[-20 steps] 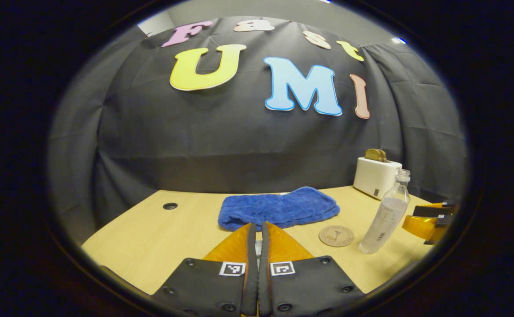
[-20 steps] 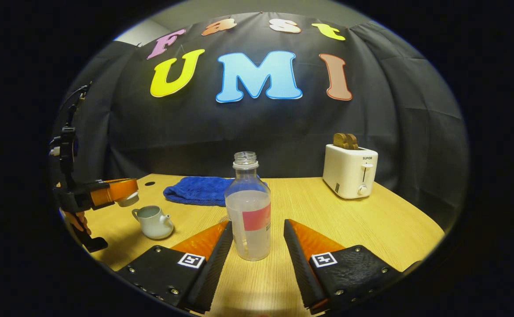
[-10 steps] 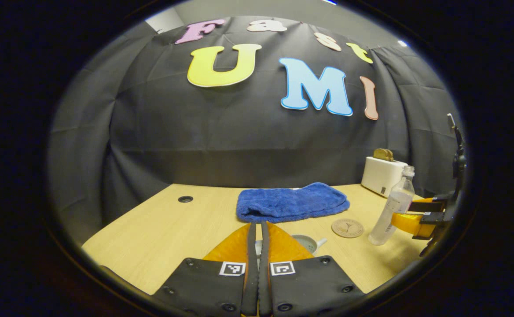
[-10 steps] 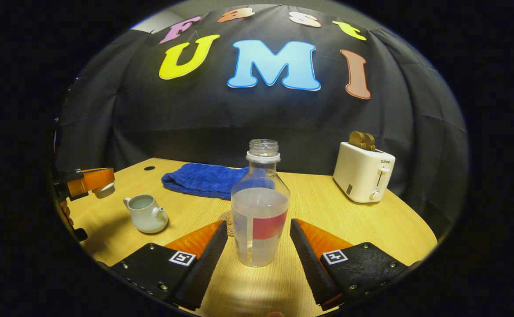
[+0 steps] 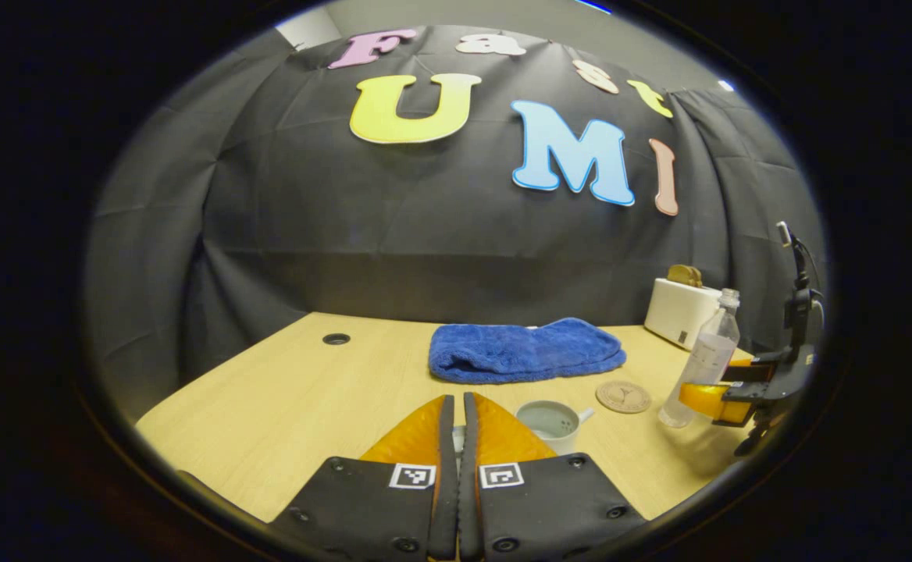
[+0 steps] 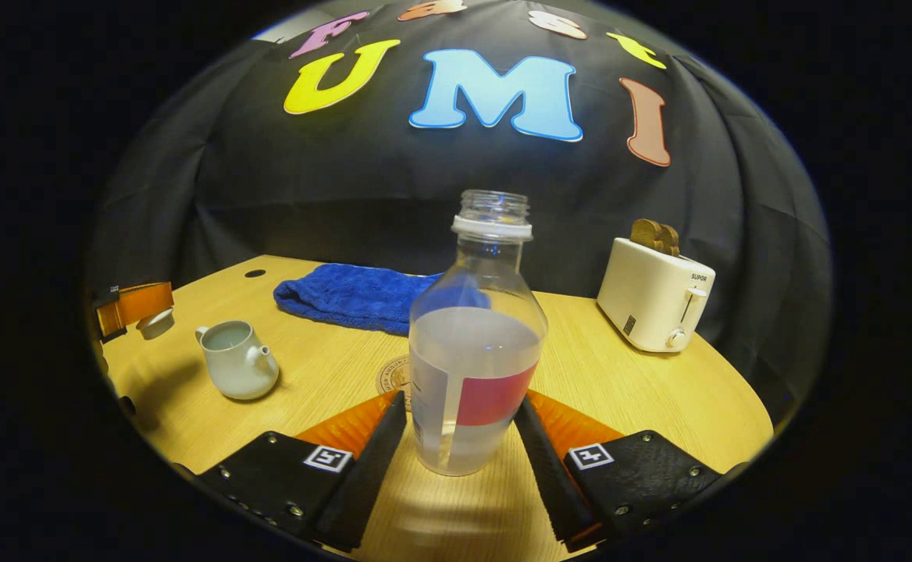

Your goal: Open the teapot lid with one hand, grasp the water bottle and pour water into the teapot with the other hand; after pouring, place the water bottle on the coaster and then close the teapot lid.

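Over the last second the right gripper had advanced until the clear plastic water bottle with a red label band stood between its fingers, which had narrowed toward the bottle's sides; meanwhile the left gripper had drawn back and up, bringing the small white ceramic teapot into its own view.

The right gripper's fingers stood partly open, flanking the bottle's lower body. Whether both pads already touched the plastic could not be told, so the grip looked unfinished. The bottle was uncapped, roughly half full, upright on the light wooden table, with the round cork coaster just behind it.

The left gripper's fingers were nearly together, and the right gripper view showed them apparently pinching the white teapot lid, held in the air beside the open teapot.

Risks from here: closing off-centre could tip the open bottle and spill water toward the folded blue towel. Squeezing thin plastic too hard might push water out of the neck. The teapot's mouth was small, so a fast tilt would likely overshoot it.
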Motion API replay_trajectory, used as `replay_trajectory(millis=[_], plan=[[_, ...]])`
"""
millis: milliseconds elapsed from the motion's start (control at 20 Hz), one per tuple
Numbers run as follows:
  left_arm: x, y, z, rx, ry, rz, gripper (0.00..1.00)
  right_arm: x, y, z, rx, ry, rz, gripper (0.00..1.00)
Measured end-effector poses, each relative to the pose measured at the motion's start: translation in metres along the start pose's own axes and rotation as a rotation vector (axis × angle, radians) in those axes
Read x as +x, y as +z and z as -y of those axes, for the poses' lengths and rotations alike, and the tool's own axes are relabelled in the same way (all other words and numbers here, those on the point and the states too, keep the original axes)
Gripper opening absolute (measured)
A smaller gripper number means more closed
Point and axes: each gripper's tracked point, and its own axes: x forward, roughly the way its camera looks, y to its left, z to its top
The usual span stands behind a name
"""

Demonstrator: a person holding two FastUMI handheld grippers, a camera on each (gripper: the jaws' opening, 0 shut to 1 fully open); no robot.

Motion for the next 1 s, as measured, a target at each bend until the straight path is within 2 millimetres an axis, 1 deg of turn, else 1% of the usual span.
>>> replay_trajectory(millis=[100, 200, 250, 300, 450, 650, 750, 900, 1000], plan=[[0.002, -0.003, 0.001, -0.013, -0.005, -0.003, 0.06, 0.002, 0.000, 0.000, -0.005, -0.004, 0.000, 0.81], [0.004, -0.008, 0.002, -0.012, -0.009, -0.011, 0.06, 0.001, 0.002, 0.002, -0.025, -0.018, 0.005, 0.78], [0.004, -0.006, 0.001, -0.013, -0.009, -0.009, 0.07, 0.001, 0.003, 0.002, -0.041, -0.026, 0.009, 0.78], [0.005, -0.007, 0.001, -0.017, -0.011, -0.010, 0.07, 0.002, 0.004, 0.004, -0.067, -0.037, 0.004, 0.76], [0.005, -0.008, -0.002, -0.023, -0.012, -0.011, 0.07, 0.002, 0.013, 0.007, -0.180, -0.081, 0.017, 0.76], [0.004, -0.007, -0.006, -0.031, -0.009, -0.006, 0.07, 0.007, 0.040, 0.012, -0.405, -0.171, 0.075, 0.76], [0.003, -0.008, -0.009, -0.034, -0.007, -0.005, 0.07, 0.009, 0.055, 0.011, -0.506, -0.201, 0.105, 0.75], [0.002, -0.009, -0.012, -0.039, -0.002, -0.002, 0.07, 0.015, 0.078, 0.007, -0.668, -0.243, 0.155, 0.75], [0.001, -0.008, -0.015, -0.044, 0.005, 0.004, 0.07, 0.020, 0.088, -0.001, -0.773, -0.260, 0.188, 0.75]])
